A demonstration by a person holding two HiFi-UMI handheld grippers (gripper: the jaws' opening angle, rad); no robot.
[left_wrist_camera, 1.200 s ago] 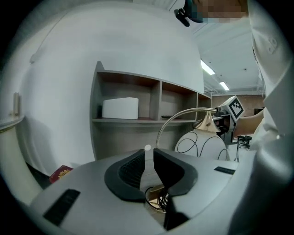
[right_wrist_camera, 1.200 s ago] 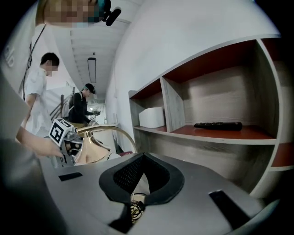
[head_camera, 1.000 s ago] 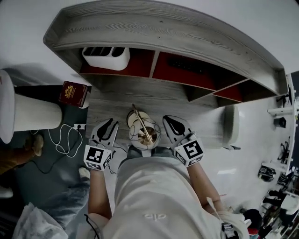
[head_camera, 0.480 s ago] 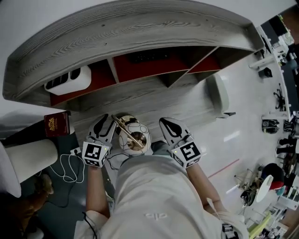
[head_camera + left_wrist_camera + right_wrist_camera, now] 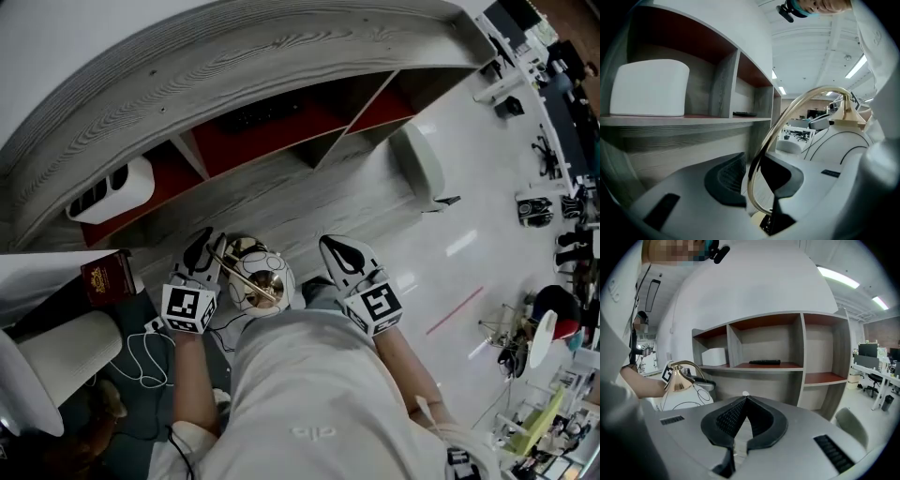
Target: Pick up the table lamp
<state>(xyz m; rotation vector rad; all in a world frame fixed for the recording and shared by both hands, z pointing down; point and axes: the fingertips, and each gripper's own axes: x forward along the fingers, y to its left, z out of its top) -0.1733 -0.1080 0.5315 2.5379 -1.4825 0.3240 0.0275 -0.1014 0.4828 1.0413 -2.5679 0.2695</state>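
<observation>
The table lamp point(image 5: 261, 283) is a white globe with black lines and a brass arc point(image 5: 242, 270). It hangs in the air before the person's chest, between the two grippers. My left gripper point(image 5: 206, 242) has the brass arc point(image 5: 787, 117) between its pads and its jaws are closing on it; the globe point(image 5: 843, 150) fills the right of the left gripper view. My right gripper point(image 5: 331, 246) is shut with nothing in it, a short way right of the lamp point(image 5: 682, 394). In the right gripper view, the right gripper point(image 5: 745, 399) shows its tips touching.
A grey wooden desk point(image 5: 281, 197) with red-backed shelf compartments lies ahead. A white box point(image 5: 108, 192) stands on the left shelf, a black remote point(image 5: 764, 362) in the middle one. A red book point(image 5: 108, 278), a white chair point(image 5: 417, 169) and a floor cable point(image 5: 141, 356) are nearby.
The view has swung right, so the desk has turned and slid left in the picture. Both grippers travelled with the lamp, which stays at the left gripper.
</observation>
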